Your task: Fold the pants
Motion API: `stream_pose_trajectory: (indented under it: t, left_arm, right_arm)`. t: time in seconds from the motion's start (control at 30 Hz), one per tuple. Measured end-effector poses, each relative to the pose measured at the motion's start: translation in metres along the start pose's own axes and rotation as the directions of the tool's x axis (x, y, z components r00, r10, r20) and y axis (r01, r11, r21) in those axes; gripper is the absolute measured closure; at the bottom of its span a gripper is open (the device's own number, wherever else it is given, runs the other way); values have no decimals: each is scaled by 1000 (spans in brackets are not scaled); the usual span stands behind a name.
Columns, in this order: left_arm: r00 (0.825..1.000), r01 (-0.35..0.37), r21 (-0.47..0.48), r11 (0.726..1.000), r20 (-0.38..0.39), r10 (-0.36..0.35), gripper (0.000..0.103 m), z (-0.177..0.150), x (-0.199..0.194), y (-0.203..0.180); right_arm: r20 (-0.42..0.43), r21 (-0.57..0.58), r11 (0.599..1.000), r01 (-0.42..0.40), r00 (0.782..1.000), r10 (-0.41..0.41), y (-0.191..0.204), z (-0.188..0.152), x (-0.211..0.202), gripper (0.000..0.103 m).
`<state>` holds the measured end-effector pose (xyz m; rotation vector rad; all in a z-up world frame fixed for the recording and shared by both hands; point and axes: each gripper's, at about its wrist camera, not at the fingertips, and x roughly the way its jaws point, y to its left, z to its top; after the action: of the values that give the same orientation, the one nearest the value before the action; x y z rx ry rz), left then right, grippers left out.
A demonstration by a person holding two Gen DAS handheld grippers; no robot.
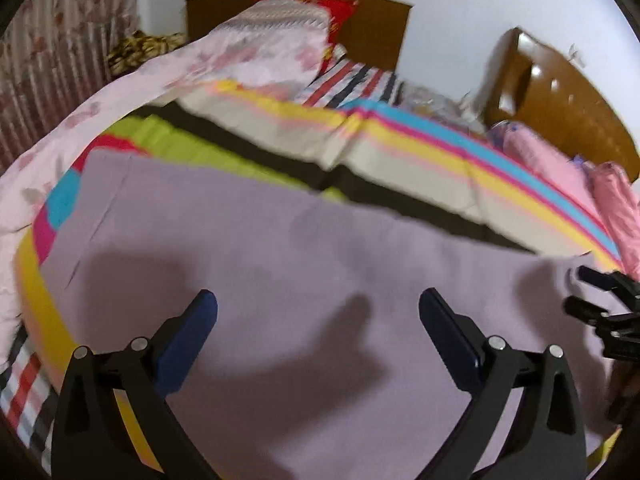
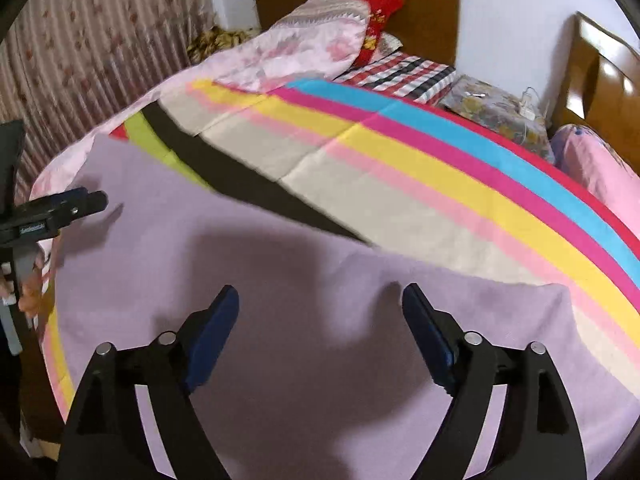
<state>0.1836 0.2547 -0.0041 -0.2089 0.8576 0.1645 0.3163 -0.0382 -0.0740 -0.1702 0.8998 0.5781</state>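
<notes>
Lilac pants [image 1: 280, 240] lie spread flat across the near part of the bed, seen again in the right wrist view [image 2: 192, 256]. My left gripper [image 1: 318, 300] hovers over the pants, jaws wide open with nothing between the blue pads. Over the pants' right part my right gripper [image 2: 320, 294] is also open and empty. Each gripper shows in the other's view: the right gripper [image 1: 592, 292] at the right edge by the pants' right end, the left gripper [image 2: 80, 202] at the left edge by the pants' left end. Both cast shadows on the fabric.
A striped multicoloured sheet [image 2: 400, 152] covers the bed under the pants. A pink floral quilt [image 2: 280, 52] and red pillow [image 2: 380, 8] lie by the wooden headboard [image 2: 432, 12]. A curtain [image 2: 80, 60] hangs left. Pink bundles [image 1: 560, 160] and wooden furniture [image 1: 560, 92] sit right.
</notes>
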Motion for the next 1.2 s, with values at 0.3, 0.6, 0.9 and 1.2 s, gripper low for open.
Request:
stream_pose_trajectory:
  t: [0.3,0.6,0.9,1.2]
  left_arm:
    - [982,-115,48,992,-147,121,2,9,41,-38]
    - [992,112,308,945,-85,-90,2,-29,-5,-166]
    - [983,105,335,936,-180,-46,1,-47,43,-216]
    - [991,78,320,944,-127,-39,1,-53,36,-219]
  right_arm:
    - [-4,150,982,113,993,-114,-52,7,-15,14]
    - [-38,146,958,247,969,-244,-93,-94,-101,14]
    - [-102,301,894,331,944,-315,-154,-169,-140,11]
    - [-47,325,897,299,953,-301,-160,-219,-167,11]
